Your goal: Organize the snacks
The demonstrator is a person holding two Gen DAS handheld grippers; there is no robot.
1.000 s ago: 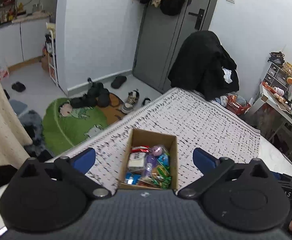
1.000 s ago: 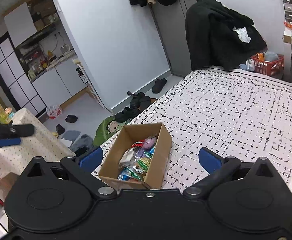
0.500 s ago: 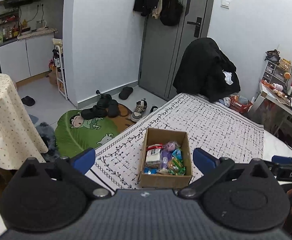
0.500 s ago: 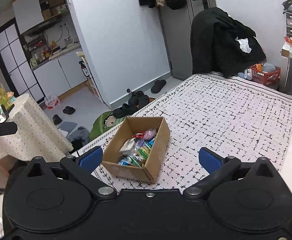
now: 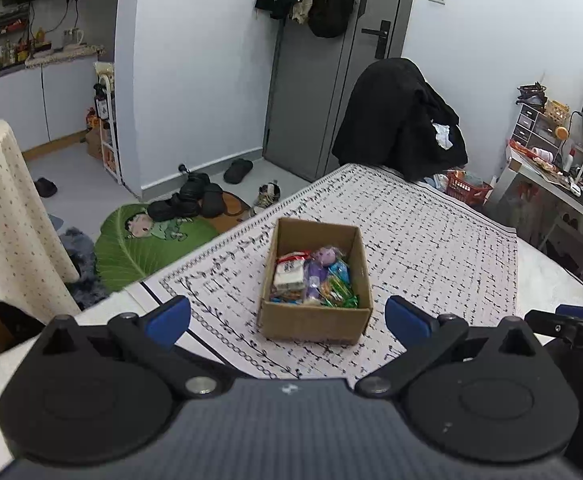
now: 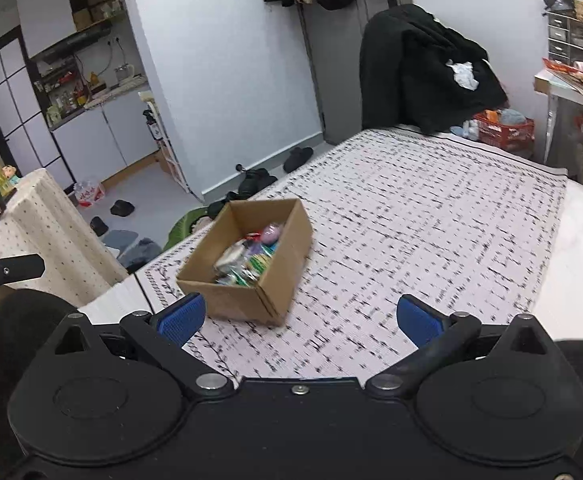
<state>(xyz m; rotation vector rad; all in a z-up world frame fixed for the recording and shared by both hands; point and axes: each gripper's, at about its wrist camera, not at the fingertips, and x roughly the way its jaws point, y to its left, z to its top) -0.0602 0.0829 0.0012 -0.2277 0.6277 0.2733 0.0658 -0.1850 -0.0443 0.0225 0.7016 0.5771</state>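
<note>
Snacks (image 5: pixel 311 278) fill the bottom of an open cardboard box (image 5: pixel 315 322): a white packet on the left, a purple wrapper and a round purple piece toward the far wall, green and blue wrappers on the right. The box stands upright on a white cloth (image 5: pixel 431 248) patterned with black dashes, near the cloth's front-left corner, with bare cloth on every side of it.

Left gripper (image 5: pixel 287 318) hovers above and just short of the box, its blue fingers (image 5: pixel 169 318) spread wide, wider than the box, touching nothing and holding nothing. Right gripper (image 6: pixel 301 316) hangs over the cloth to the right of the box, its jaws equally wide apart and empty; its left pad (image 6: pixel 181 318) overlaps the box's near corner in the right wrist view, though contact cannot be judged there. That view is blurred.

Beyond the cloth's far end a black coat (image 5: pixel 399 120) drapes over a chair by a grey door (image 5: pixel 331 80). A green mat (image 5: pixel 147 244) and dark shoes (image 5: pixel 187 204) lie on the floor to the left, and a dotted tablecloth (image 5: pixel 7 220) hangs at the left edge
</note>
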